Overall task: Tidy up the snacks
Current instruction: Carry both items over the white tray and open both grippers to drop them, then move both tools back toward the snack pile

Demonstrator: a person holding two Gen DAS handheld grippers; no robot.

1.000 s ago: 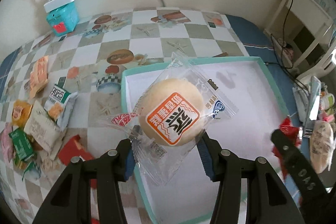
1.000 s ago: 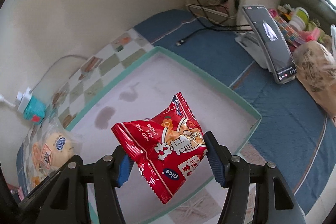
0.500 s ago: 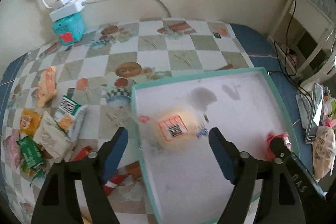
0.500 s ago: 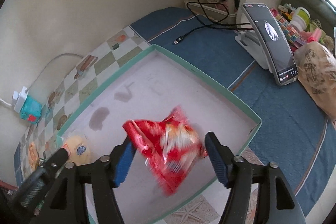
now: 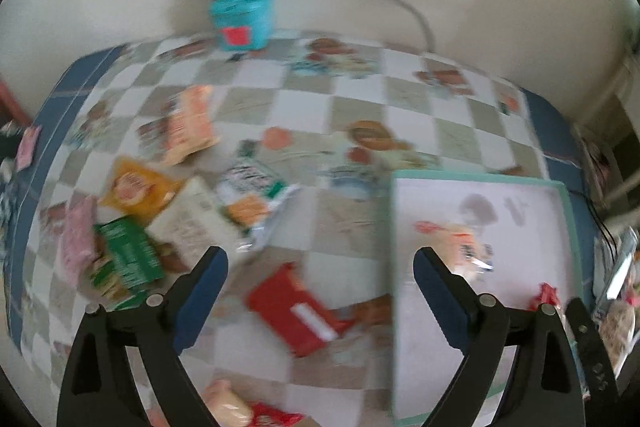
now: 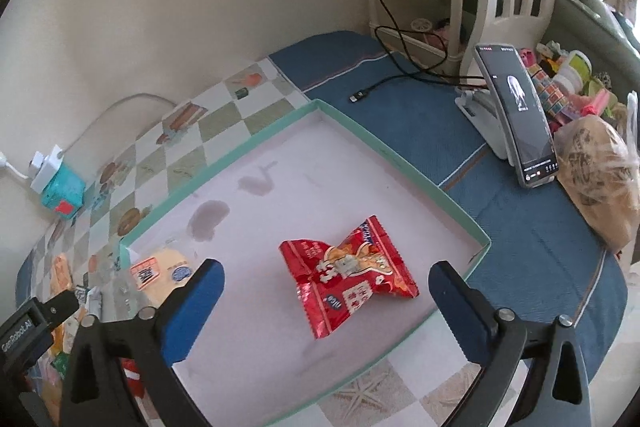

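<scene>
**Both grippers empty, two snacks in the tray**

Right gripper (image 6: 326, 293): jaws spread wide, just been opening, nothing between the pads. Red snack packet (image 6: 350, 277) lies flat on the tray floor straight ahead of the gap, below the fingertips, clear of both. Blue pads (image 6: 192, 311) touch nothing.

Tray (image 6: 394, 153) is a shallow box with a teal rim and pale floor. It has two dark stains beyond the red packet. Bun in clear wrapper (image 6: 162, 273) sits in the tray's corner, just beyond the right gripper's left finger.

Left gripper (image 5: 320, 293): jaws also spread, just been opening, nothing pinched. View is motion-blurred. It hangs over the checkered cloth (image 5: 352, 107), with the tray's left rim (image 5: 390, 267) just inside its right finger. The bun (image 5: 466, 251) shows beyond that right finger, lying in the tray. A scrap of the red packet (image 5: 546, 297) peeks out further right, beside the tip of the other gripper.

Loose snacks on the cloth:
- flat red pack (image 5: 298, 311) between the left gripper's fingers, slightly ahead
- green pack (image 5: 128, 259) and white pack (image 5: 192, 223) ahead of the left finger
- yellow pack (image 5: 136, 187) and orange pack (image 5: 188, 125) further out
- white-green pack (image 5: 256, 199) ahead, centre-left

A teal box (image 5: 240, 15) stands at the far wall. A phone on a stand (image 6: 520, 115) is off to the right of the tray.
</scene>
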